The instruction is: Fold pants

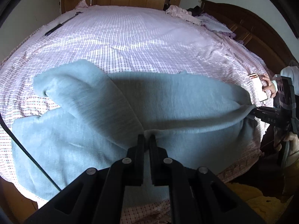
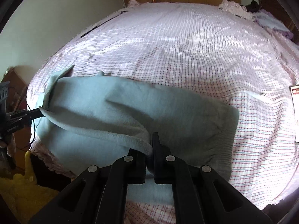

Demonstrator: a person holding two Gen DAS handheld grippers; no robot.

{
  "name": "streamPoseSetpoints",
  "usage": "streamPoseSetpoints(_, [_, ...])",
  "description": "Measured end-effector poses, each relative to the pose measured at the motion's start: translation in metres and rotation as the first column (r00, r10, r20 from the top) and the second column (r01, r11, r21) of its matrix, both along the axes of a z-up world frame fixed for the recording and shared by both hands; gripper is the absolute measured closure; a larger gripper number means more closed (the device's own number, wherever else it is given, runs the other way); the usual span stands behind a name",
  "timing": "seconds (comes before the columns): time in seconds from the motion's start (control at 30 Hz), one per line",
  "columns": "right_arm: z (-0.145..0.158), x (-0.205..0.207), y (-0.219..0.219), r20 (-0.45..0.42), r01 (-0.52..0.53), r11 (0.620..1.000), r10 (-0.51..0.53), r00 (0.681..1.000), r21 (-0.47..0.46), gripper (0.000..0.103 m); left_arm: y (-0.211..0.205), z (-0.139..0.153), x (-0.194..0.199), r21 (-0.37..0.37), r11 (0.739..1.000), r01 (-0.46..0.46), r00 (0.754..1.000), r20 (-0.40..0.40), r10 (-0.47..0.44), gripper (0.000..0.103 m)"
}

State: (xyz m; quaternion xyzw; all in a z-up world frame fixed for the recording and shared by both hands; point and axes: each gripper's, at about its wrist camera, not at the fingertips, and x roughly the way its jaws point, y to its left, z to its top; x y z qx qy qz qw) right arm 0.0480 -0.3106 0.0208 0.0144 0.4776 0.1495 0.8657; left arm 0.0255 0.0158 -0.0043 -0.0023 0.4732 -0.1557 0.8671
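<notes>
Light blue pants (image 1: 89, 115) lie near the front edge of the bed, legs spread to the left in the left wrist view. My left gripper (image 1: 147, 137) is shut on a raised edge of the pants. My right gripper (image 2: 150, 140) is shut on the same edge further right; it shows in the left wrist view (image 1: 252, 112) pinching the fabric. The left gripper shows at the left of the right wrist view (image 2: 40, 112). The edge is lifted and stretched between both grippers. The waistband end (image 2: 220, 130) lies on the bed.
The bed has a pink checked cover (image 1: 140, 43). A phone (image 1: 259, 87) lies by a hand at the right edge. A black rod (image 1: 56, 28) lies far left. Crumpled pink clothes (image 1: 179, 13) sit near the dark headboard (image 1: 252, 29). A yellow cloth (image 2: 22, 192) lies below the bed.
</notes>
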Motion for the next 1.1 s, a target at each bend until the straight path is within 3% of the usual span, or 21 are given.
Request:
streamPoseSetpoints(0.2, [0.0,-0.019,0.004,0.001,-0.021,0.999,0.021,1.0,-0.036,0.103,0.003,0.013,-0.023,-0.002,1.0,0.006,0.999,0.032,-0.006,0.098])
streamPoseSetpoints(0.33, [-0.017,-0.026,0.002,-0.05,-0.008,1.0,0.006,0.999,-0.025,0.102,0.003,0.007,-0.037,0.0,1.0,0.017,1.0,0.011,-0.017,0.098])
streamPoseSetpoints(0.47, [-0.037,-0.03,-0.004,-0.131,0.03,0.999,-0.032,0.991,-0.018,0.092,0.003,-0.013,-0.046,0.016,1.0,0.016,1.0,-0.025,-0.016,0.098])
streamPoseSetpoints(0.57, [-0.031,-0.036,-0.012,-0.132,0.041,0.999,-0.041,0.99,0.0,0.085,0.002,-0.03,-0.045,0.021,1.0,0.023,0.997,-0.069,-0.021,0.098])
streamPoseSetpoints(0.63, [-0.021,-0.046,-0.019,-0.107,0.055,0.998,-0.057,0.993,-0.018,0.068,0.0,-0.037,-0.044,0.033,0.999,0.026,0.997,-0.08,-0.024,0.098])
streamPoseSetpoints(0.7, [-0.015,-0.055,-0.027,-0.091,0.066,0.998,-0.067,0.994,-0.019,0.064,-0.003,-0.041,-0.046,0.052,0.998,0.034,0.997,-0.078,-0.03,0.098])
streamPoseSetpoints(0.87, [-0.016,-0.062,-0.055,-0.106,0.174,0.984,-0.168,0.98,0.045,0.063,-0.003,-0.046,-0.046,0.048,0.998,0.031,0.996,-0.085,-0.027,0.098])
streamPoseSetpoints(0.97, [-0.017,-0.061,-0.068,-0.133,0.248,0.957,-0.229,0.964,0.151,0.063,-0.002,-0.046,-0.047,0.04,0.999,0.029,0.996,-0.089,-0.025,0.098])
streamPoseSetpoints(1.1, [-0.011,-0.064,-0.081,-0.135,0.331,0.924,-0.309,0.941,0.192,0.063,-0.003,-0.046,-0.048,0.043,0.998,0.034,0.996,-0.085,-0.03,0.098])
